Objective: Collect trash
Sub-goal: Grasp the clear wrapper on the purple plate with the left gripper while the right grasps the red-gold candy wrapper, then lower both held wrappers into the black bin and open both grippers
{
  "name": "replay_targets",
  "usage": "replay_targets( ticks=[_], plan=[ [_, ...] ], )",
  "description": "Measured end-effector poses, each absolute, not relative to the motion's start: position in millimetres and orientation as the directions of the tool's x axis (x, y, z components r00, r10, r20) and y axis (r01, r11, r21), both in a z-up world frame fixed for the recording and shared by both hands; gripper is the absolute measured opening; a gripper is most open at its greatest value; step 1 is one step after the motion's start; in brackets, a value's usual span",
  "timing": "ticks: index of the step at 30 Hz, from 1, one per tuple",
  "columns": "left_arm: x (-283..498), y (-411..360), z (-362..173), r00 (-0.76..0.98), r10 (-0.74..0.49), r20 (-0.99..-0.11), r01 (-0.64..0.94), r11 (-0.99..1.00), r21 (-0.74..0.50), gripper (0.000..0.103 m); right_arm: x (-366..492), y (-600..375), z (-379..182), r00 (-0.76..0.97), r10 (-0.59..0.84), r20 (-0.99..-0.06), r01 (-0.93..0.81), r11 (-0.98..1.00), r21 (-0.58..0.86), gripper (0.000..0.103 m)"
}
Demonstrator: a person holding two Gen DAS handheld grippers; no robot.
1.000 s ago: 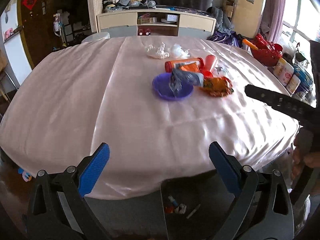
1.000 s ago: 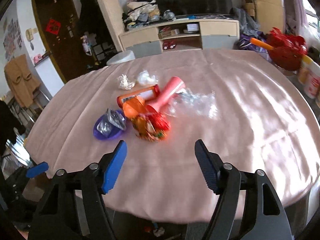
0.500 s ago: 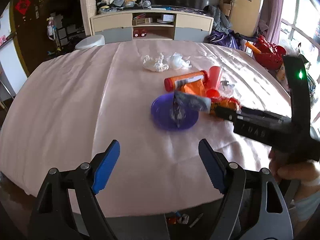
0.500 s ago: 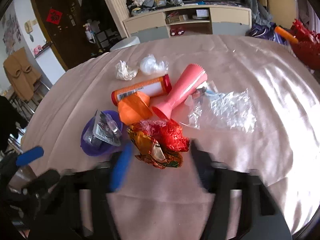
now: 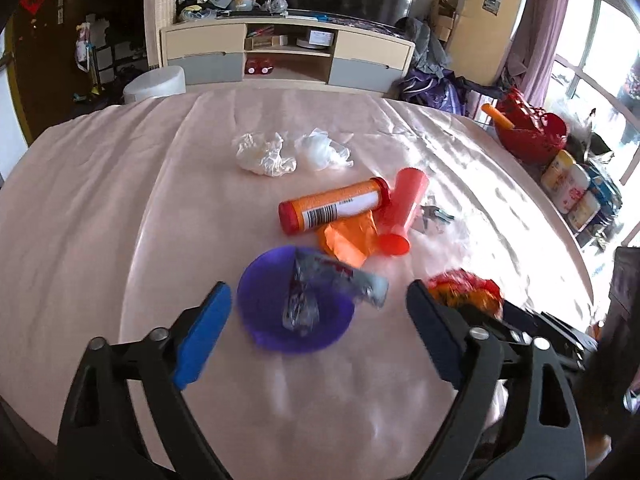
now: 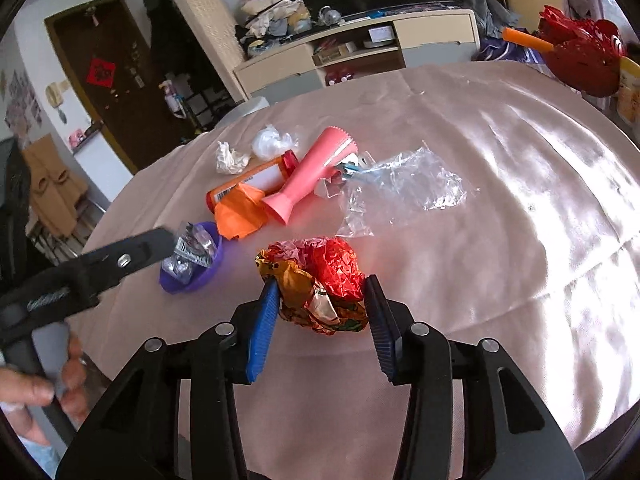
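Note:
Trash lies on a pink tablecloth [image 5: 100, 208]. A crumpled red and orange wrapper [image 6: 320, 280] sits between the blue pads of my right gripper [image 6: 320, 316], which stands around it, partly closed; the pads touch or nearly touch its sides. The wrapper also shows in the left wrist view [image 5: 464, 292]. A purple bowl [image 5: 264, 320] holds a silver wrapper [image 5: 316, 292]. My left gripper [image 5: 318, 332] is open, its fingers on either side of the bowl. An orange tube [image 5: 332, 204], a pink cup [image 5: 402, 208], an orange paper [image 5: 348, 236], two white wads [image 5: 264, 154] and a clear plastic bag [image 6: 404, 192] lie beyond.
A red basket [image 5: 528, 136] and jars [image 5: 568, 184] stand off the table's right side. A cabinet [image 5: 288, 56] stands behind the table. The left gripper's arm [image 6: 80, 272] crosses the right wrist view at the left.
Both grippers moved forward over the table. The left came up to the purple bowl. The right came around the crumpled wrapper and narrowed its jaws.

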State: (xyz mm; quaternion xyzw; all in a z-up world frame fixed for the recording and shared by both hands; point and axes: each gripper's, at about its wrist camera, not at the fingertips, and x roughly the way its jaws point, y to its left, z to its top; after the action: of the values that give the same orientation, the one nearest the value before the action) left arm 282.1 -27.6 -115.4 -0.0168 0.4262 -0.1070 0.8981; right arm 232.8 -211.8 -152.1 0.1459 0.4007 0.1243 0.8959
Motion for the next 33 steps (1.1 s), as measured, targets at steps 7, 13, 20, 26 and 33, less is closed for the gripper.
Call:
replay_targets(
  ticks=[7,13,20,26,33],
  plan=[
    [295.0,-35.3,-132.4,0.593,-0.194,-0.781,0.181,0.978,-0.106,0.075,233.9,-207.8,-152.4,0.653,0.32,-0.686,-0.118,0.938,0.326,0.045],
    [291.7,-34.6,-129.1,0.592,-0.201,-0.781,0.202,0.974,-0.097,0.055,233.8,-205.8,-149.9,0.651,0.314,-0.691,-0.115,0.941,0.319,0.045],
    [261.5,-31.1,-90.3,0.65,-0.195,-0.734,0.202,0.976,-0.08,0.055,212.3,-209.1,-122.2,0.68,0.309,-0.665,-0.126,0.943,0.309,0.045],
    [208.4,-28.5,-62.1,0.691,-0.195,-0.696,0.205,0.976,-0.069,0.055,168.4,-212.7,-91.7,0.718,0.286,-0.635,-0.129,0.951,0.282,0.045],
    [138.7,-20.8,-71.8,0.667,-0.206,-0.716,0.198,0.976,-0.096,0.055,110.8,-210.7,-83.0,0.723,0.277,-0.633,-0.123,0.953,0.276,0.045]
  ],
)
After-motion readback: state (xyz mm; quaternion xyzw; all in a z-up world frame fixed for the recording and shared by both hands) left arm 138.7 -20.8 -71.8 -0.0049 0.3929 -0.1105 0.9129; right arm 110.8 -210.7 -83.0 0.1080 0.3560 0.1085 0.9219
